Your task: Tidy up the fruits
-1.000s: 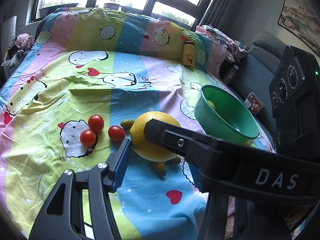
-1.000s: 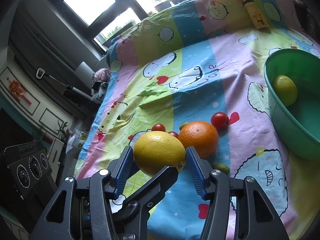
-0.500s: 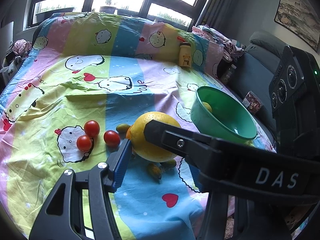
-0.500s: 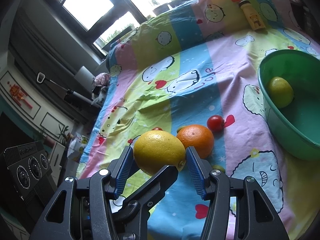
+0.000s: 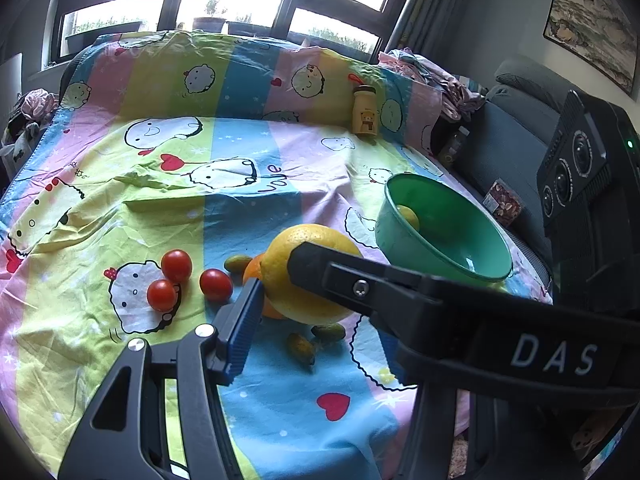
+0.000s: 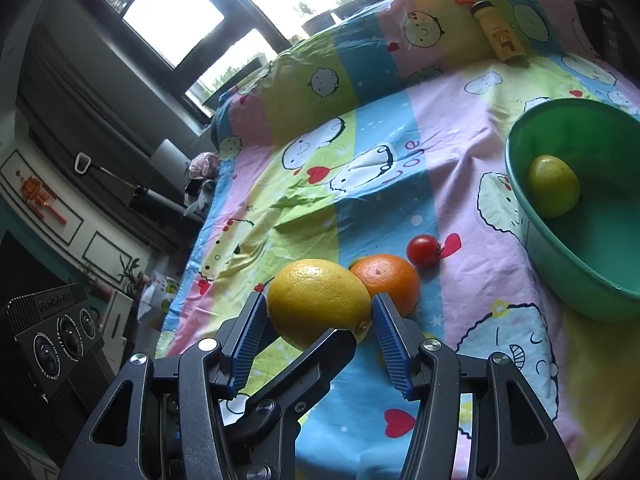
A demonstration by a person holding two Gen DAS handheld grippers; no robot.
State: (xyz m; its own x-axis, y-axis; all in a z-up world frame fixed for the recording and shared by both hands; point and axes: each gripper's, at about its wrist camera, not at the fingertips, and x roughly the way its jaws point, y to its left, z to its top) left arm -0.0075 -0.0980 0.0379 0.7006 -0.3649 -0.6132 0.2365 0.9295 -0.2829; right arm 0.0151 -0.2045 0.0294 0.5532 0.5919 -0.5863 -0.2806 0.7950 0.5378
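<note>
Lettering first: we read "DAS" in white on a black bar that crosses the left wrist view, and "Love" on the cartoon bedsheet in both views. A black box with three lenses at the edge of the right view also carries a name, too blurred for us to read. The right tongs are clenched on a big yellow fruit, its blue pads pressed to either side, and the fruit is held off the sheet, just in front of an orange that lies there. Of the left tongs we see only one finger; the bar hides the other, so we cannot tell whether they grip or hang loose. A green bowl sits on the sheet to the right, well apart from the held fruit, with one small yellow-green fruit inside. The right view shows a single tomato near the orange. The left view gives us three tomatoes (two of them touching), a few small greenish fruits under the yellow one, and a painting on the wall. Both views show a yellow bottle with a bear picture at the far edge of the sheet.
</note>
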